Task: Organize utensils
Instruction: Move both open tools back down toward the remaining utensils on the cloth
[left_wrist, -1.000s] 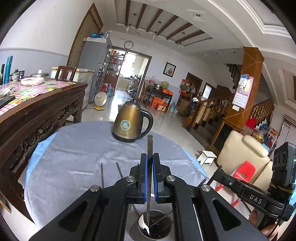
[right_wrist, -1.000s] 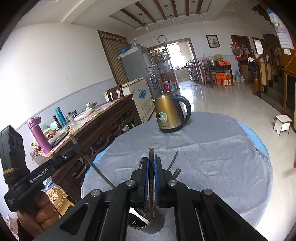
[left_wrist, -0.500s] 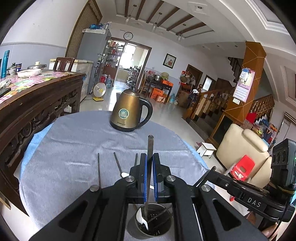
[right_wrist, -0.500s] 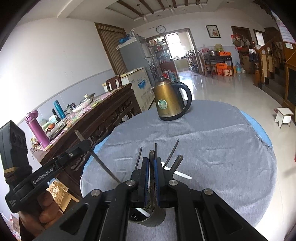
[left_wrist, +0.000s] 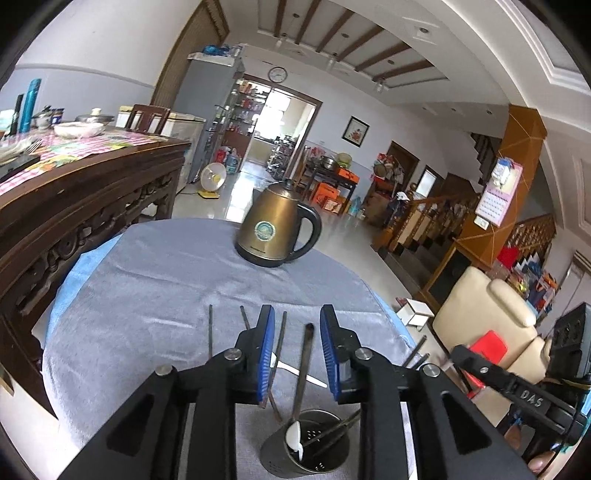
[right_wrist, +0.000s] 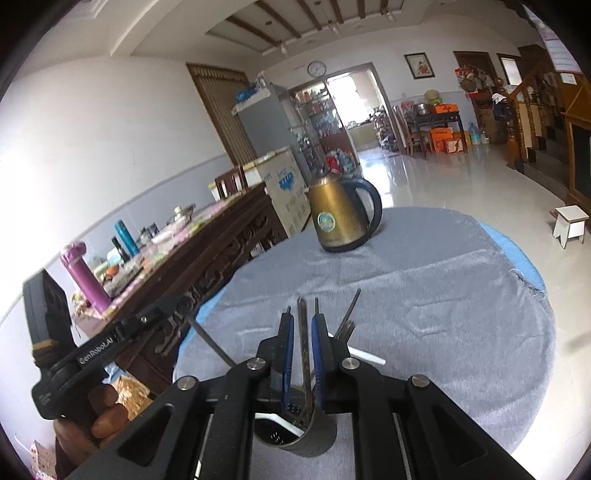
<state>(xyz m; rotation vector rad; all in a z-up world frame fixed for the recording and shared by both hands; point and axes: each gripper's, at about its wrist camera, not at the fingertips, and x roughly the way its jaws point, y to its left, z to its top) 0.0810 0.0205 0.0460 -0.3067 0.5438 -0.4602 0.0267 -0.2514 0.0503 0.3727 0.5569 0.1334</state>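
steel spoon dropped in, a second handle between the right pads

steel, thin and stiff: the spoon stands in the perforated metal holder, white bowl down, handle leaning up between the left gripper and touching neither blue pad. those jaws stand wide, holding nothing. beside it more utensils lie slanted in the cup, and others rest on the grey cloth behind.

in the right wrist view the right gripper has its jaws narrow around a dark flat handle that runs down into the holder; whether the pads press it or merely flank it, i cannot tell.

these pieces look light, rigid and slick, so they would likely pivot if pinched near an end; the mid-handle, flat faces against the pads, seems the surest hold. the holder looks light enough to tip if a handle is levered sideways.

the brass-coloured kettle stands well apart.
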